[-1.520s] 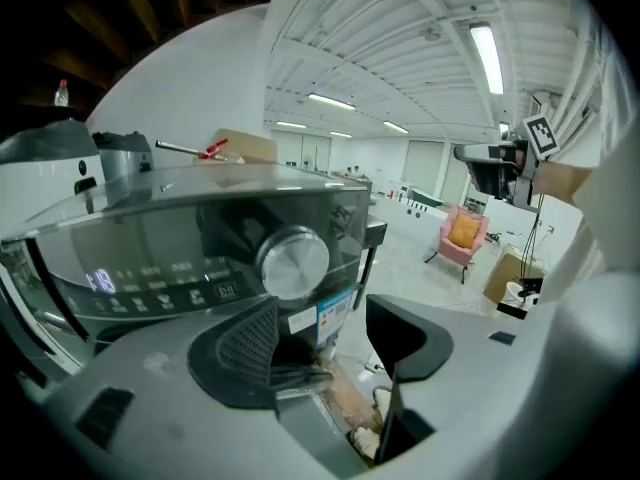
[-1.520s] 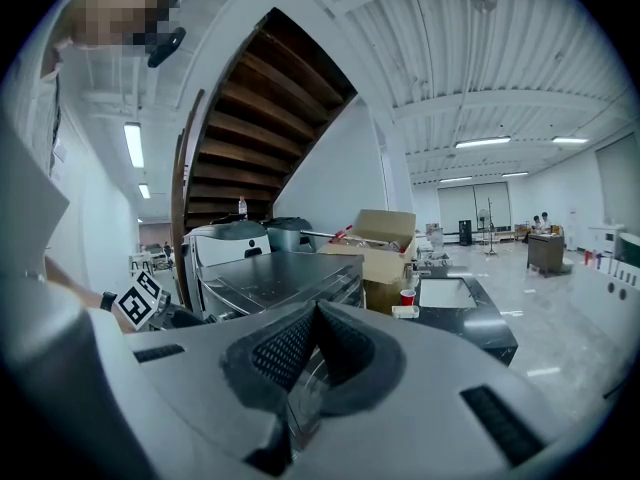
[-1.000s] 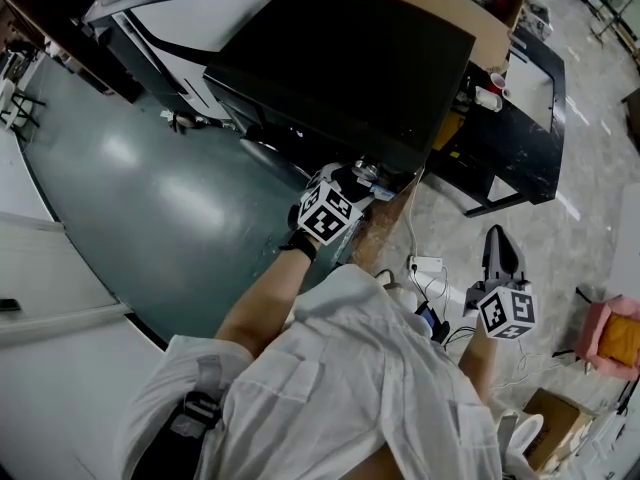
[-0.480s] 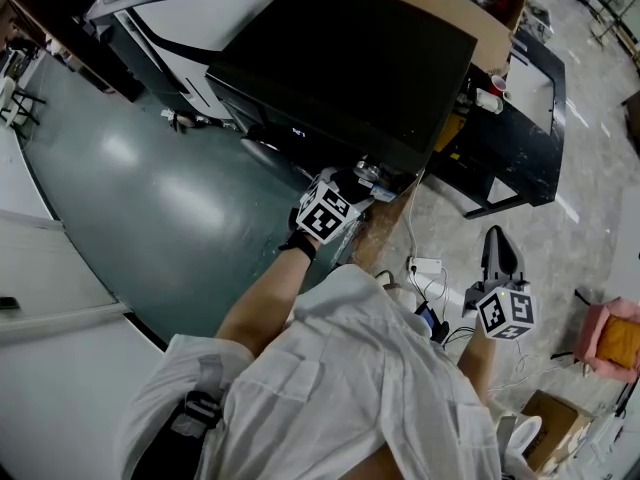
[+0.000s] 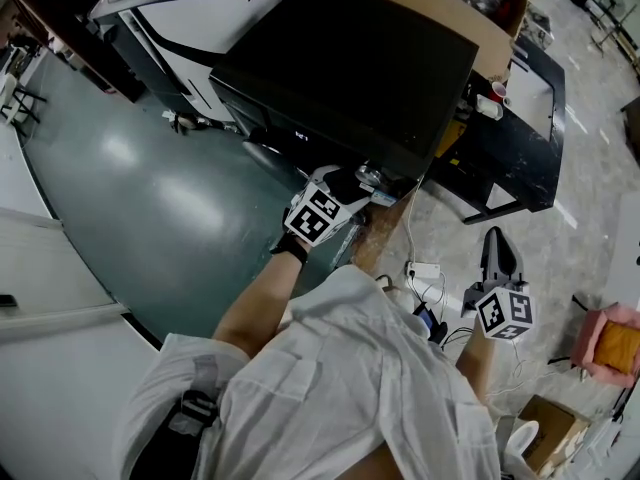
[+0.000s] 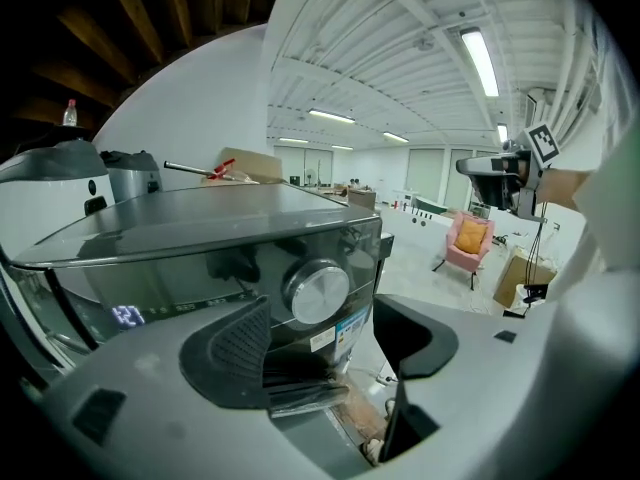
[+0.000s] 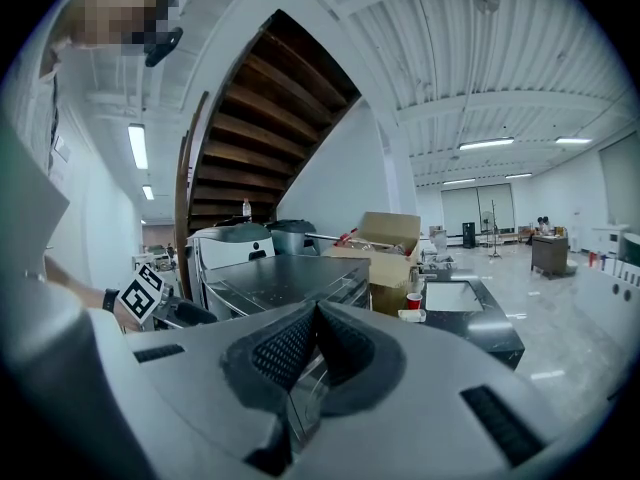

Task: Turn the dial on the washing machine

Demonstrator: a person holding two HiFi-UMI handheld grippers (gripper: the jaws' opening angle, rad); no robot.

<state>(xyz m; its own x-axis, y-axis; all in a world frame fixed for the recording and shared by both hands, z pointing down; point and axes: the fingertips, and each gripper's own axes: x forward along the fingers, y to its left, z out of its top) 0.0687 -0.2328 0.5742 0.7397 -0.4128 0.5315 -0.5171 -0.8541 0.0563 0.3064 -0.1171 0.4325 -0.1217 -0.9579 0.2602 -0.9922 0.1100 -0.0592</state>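
Observation:
The washing machine is dark, with a flat glossy top and a front control panel. Its round silver dial sits on that panel, with a lit blue display to its left. My left gripper is open and points at the panel. The dial shows in the gap between the two jaws, a little beyond their tips, and I cannot tell whether they touch it. In the head view the left gripper is at the machine's front edge. My right gripper is shut on nothing and hangs low to the right, away from the machine.
An open cardboard box stands behind the machine, beside a red cup and a black table with a white sink. A white appliance is to the left. Cables and a power strip lie on the floor. A pink chair is at far right.
The left gripper's marker cube has shifted slightly left and down in the head view. The right gripper has stayed in place.

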